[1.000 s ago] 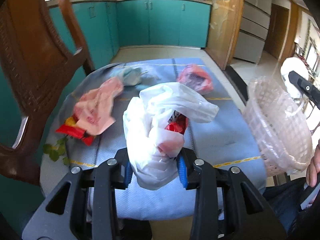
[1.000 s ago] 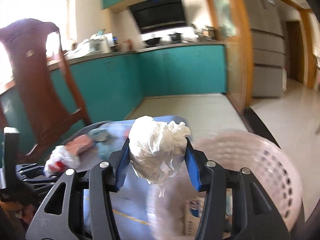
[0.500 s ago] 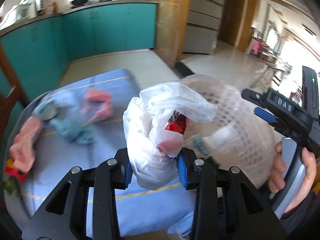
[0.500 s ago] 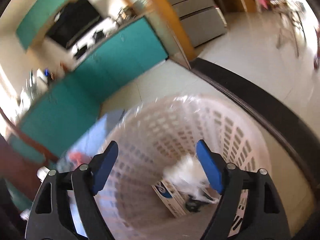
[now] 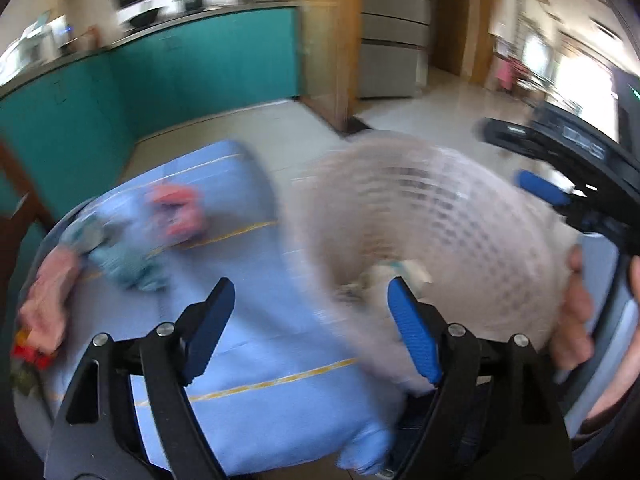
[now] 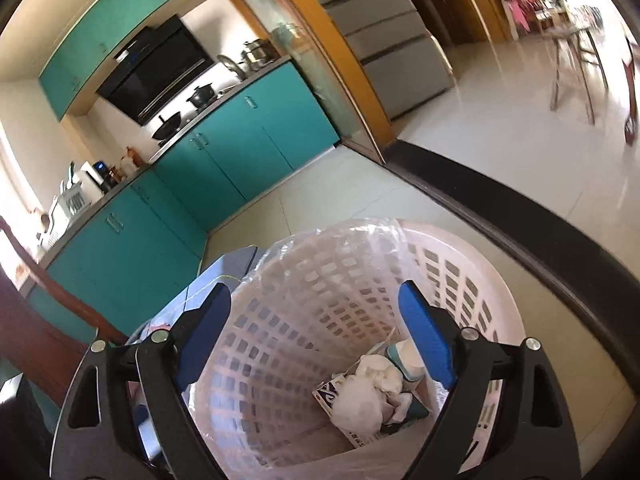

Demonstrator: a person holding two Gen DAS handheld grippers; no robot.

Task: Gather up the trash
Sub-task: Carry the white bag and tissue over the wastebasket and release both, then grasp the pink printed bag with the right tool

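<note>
Litter still to gather lies on the pale blue cloth-covered table (image 5: 248, 364) in the blurred left wrist view: a crumpled teal wad (image 5: 124, 264) at about ten o'clock from the left gripper (image 5: 308, 328), a pink crinkled wrapper (image 5: 178, 212) beyond it toward eleven, and a pale pink bag (image 5: 46, 300) with red scraps at nine. All of it looks light, soft and crushable, likely slippery film; a pinch across the bunched middle of each piece should hold best.

The left gripper's blue-padded jaws are opening, wide apart, with nothing between them; only the pads' tips overlap the white perforated plastic basket (image 5: 460, 240) at one o'clock. The right gripper (image 6: 316, 344) is also opening and carries nothing, poised over the basket (image 6: 280, 344). Down inside lie a crumpled white tissue ball (image 6: 368, 392), a printed carton (image 6: 332, 394) and a small bottle (image 6: 404, 356).

Farther off stand teal kitchen cabinets (image 6: 224, 148).
</note>
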